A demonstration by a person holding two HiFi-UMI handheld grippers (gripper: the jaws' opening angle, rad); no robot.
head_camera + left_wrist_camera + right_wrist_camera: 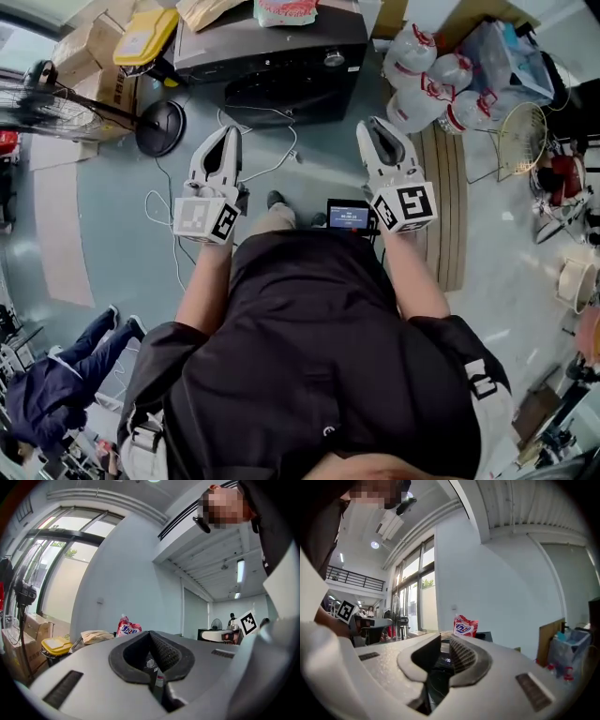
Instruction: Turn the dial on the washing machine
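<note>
Head count around the washer

One washing machine [281,47] with one dial [334,58]; on its top lie one red-and-white pouch [286,11] and one tan bag [202,11]. Far left: one yellow box [145,36], two cardboard boxes [84,47] and one standing fan [159,127]. Far right: four water bottles [422,80], as far as can be told, and one wire fan cage [520,136]. Near: two tools, the left tool [228,133] and the right tool [372,127], plus one small screen [349,216].
</note>
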